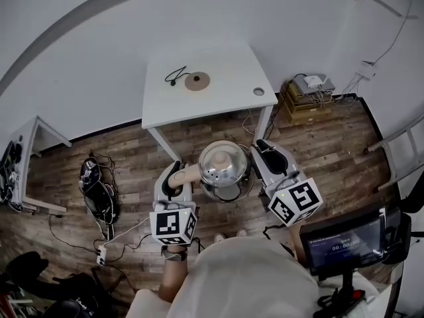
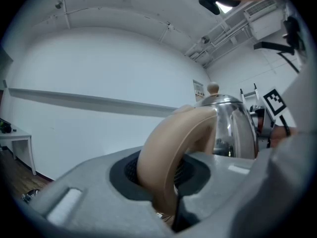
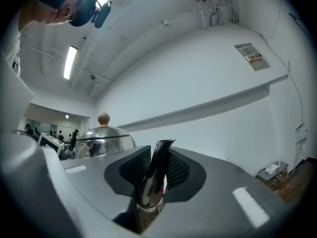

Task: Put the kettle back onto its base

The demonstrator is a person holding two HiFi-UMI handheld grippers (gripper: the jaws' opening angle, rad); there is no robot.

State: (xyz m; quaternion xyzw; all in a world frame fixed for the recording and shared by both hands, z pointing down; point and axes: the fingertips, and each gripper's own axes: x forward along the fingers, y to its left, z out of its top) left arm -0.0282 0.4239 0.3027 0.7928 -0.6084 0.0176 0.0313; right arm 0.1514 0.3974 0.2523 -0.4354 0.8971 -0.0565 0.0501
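Note:
A shiny steel kettle [image 1: 225, 167] with a tan knob hangs in the air between my two grippers, in front of the white table [image 1: 225, 101]. My left gripper [image 1: 175, 183] is shut on the kettle's tan handle [image 2: 171, 150]. The right gripper [image 1: 264, 152] is shut on the steel spout [image 3: 153, 175]. The kettle's body [image 2: 230, 125] shows beyond the handle, and its lid and knob [image 3: 103, 119] show past the spout. The round brown base [image 1: 197, 81] with its black cord lies on the table, well beyond the kettle.
A small round grommet [image 1: 258, 91] sits at the table's right front corner. Cardboard boxes with devices [image 1: 308, 95] stand on the floor at the right. Cables and a bag [image 1: 98, 191] lie at the left. A screen on a stand [image 1: 344, 240] is close on the right.

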